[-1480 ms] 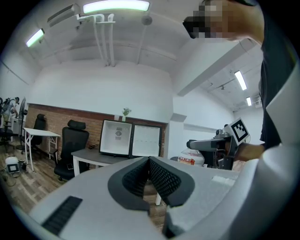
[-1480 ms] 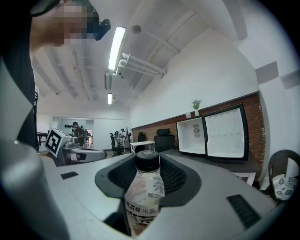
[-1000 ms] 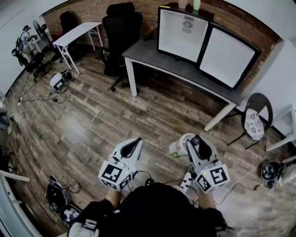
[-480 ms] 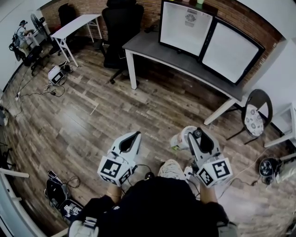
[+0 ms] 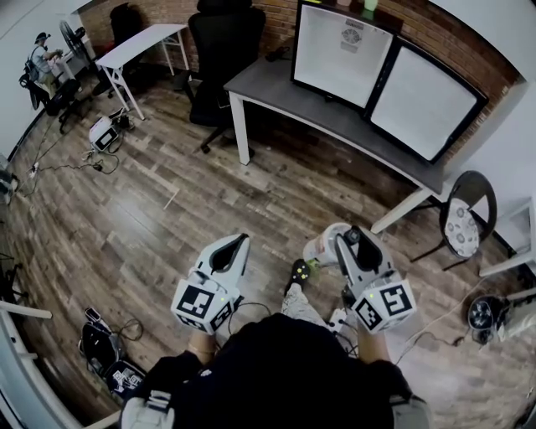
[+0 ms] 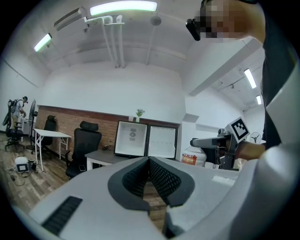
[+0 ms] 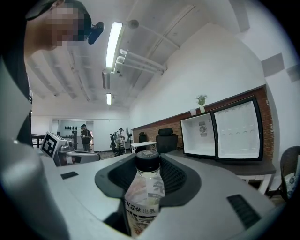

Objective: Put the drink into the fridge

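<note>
Bright ceiling tube lights [image 6: 123,7] glare evenly; fisheye bends edges, corners dark.

The base of the bottle [image 7: 145,192] is hidden inside the right gripper [image 7: 149,164] at the right gripper view's lower centre. The fridge [image 5: 335,67] is cut off at the head view's upper edge; its sticker [image 5: 346,38] cannot be read.

Both point level toward the desk [image 5: 276,88]: left gripper [image 5: 237,245] jaws together (empty), right gripper [image 5: 342,240] clamped on the bottle [image 5: 322,249].
</note>
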The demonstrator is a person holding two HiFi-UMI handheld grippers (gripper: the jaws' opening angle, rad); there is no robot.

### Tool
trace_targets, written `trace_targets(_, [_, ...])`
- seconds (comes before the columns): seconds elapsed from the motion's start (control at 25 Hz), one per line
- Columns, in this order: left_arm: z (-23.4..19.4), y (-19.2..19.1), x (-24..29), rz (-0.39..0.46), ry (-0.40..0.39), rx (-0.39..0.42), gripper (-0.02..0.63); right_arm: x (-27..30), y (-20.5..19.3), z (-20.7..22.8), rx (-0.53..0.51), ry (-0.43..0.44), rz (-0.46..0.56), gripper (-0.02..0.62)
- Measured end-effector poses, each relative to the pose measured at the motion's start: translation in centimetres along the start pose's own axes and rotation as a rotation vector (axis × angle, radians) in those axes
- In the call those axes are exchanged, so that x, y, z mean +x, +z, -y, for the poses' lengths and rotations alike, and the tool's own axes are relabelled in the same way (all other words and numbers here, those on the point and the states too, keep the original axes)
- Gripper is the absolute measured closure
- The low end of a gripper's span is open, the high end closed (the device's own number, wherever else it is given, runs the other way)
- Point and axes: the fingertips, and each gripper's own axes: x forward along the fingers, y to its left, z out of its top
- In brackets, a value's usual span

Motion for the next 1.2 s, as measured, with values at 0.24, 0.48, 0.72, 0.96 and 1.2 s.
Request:
trace_targets(0.24, [-1.4, 0.6, 4.1, 0.011, 0.009, 0.023, 0.609, 3.1, 0.6, 3.3, 0.006, 0.019, 0.013, 0.446])
trace_targets(0.48, [-2.8, 1.4, 8.2, 0.001, 0.012, 0.028, 0.609, 6.5, 0.5, 6.8, 0.008, 0.025, 0.003, 0.446])
trace_targets(0.72, [-4.2, 2.0, 12.7, -0.015, 0.029, 0.023, 0.609, 9.4, 0.9, 10.6, 0.029, 0.043, 0.01, 0.446])
trace_targets(0.96, [-5.0, 3.4, 17.6, -0.036, 0.038, 0.048, 0.609, 12.4, 1.5, 15.1, 0.038, 0.054, 0.002, 0.445])
trace_targets(1.2, [-5.7, 4.5, 23.2, -0.047, 0.048, 0.062, 0.609, 15.3, 2.8, 20.0, 0.043, 0.069, 0.018, 0.446])
